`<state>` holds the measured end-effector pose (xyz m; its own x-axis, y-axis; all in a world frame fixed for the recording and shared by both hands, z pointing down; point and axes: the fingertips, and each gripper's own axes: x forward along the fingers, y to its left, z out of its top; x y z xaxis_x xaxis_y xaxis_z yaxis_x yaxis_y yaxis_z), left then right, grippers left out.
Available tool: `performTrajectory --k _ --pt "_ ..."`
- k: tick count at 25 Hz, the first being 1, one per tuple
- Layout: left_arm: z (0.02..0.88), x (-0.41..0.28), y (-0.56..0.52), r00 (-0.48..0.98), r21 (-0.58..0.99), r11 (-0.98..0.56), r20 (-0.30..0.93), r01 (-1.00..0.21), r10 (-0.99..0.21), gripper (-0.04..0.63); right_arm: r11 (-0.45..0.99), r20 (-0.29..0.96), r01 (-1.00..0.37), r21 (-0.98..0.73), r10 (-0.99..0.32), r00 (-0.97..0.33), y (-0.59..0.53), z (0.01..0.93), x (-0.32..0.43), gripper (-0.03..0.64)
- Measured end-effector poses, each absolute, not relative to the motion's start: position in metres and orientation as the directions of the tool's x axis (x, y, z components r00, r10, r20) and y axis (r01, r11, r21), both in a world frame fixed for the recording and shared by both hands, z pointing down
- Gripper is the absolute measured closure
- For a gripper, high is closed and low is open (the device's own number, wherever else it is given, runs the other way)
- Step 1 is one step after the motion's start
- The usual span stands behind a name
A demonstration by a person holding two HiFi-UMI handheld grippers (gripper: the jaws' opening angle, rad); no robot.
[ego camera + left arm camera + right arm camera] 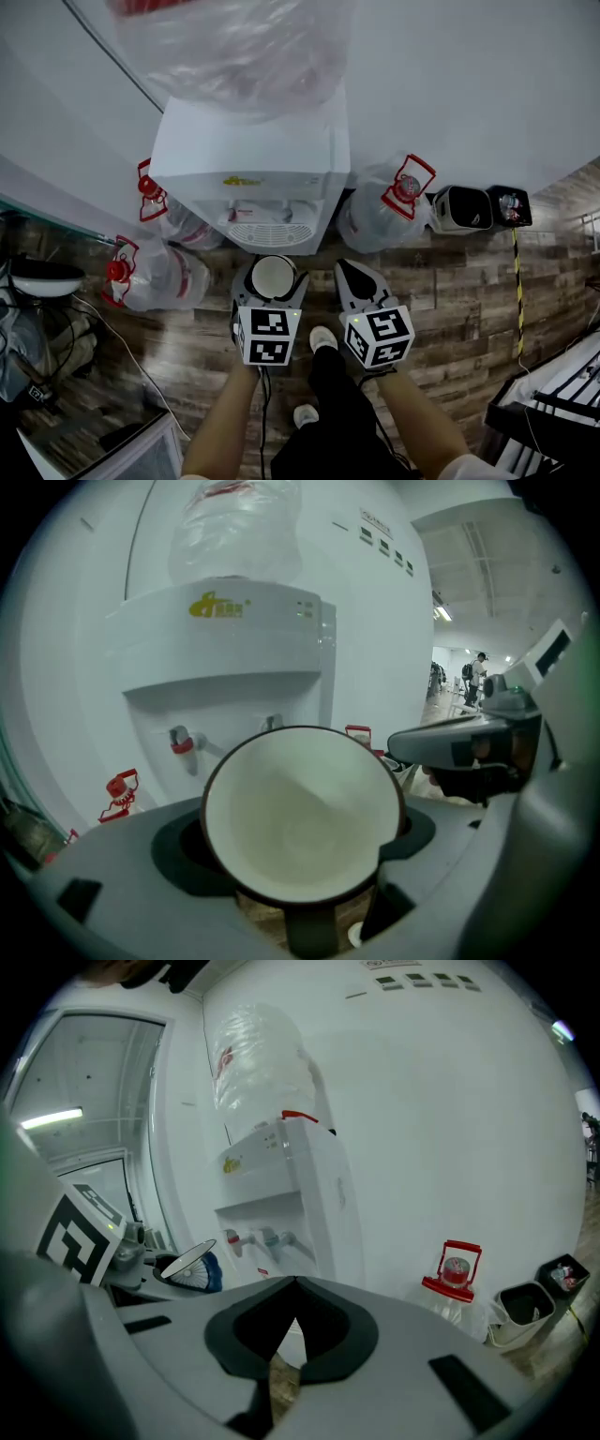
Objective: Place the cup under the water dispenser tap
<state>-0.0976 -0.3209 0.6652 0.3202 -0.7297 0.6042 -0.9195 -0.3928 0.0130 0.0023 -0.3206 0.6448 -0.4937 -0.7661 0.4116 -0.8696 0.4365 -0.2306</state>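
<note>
Facing the water dispenser (248,150), we take it as our landmark: it stands against the white wall, with spare water bottles (380,217) lying on the wooden floor on either side of it. Directly in front of its recess we hold the left claw (272,279), its jaws closed around the cup (273,272). The right claw (356,274) hangs in front of the dispenser's corner on our right, jaws pressed together on nothing. The cup sits mouth up, white inside with a dark rim, its axis roughly upright and tipped slightly back toward us. It is near the dispenser's grille (270,234) but not yet over it. In the left gripper view the taps (180,741) lie ahead of and above the cup's rim, the red one off to the left, the other almost in line with the rim's top. We judge the move to be a short push straight forward into the recess, with the left claw the nearer one.
</note>
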Motion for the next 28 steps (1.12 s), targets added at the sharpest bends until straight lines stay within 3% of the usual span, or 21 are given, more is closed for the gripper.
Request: performTrajectory --k 28 --pt "0.806 -0.092 -0.409 0.33 -0.014 -0.448 0.657 -0.894 -0.678 0.141 0.444 0.411 -0.863 -0.243 -0.759 -0.506 -0.387 0.761 -0.01 0.597"
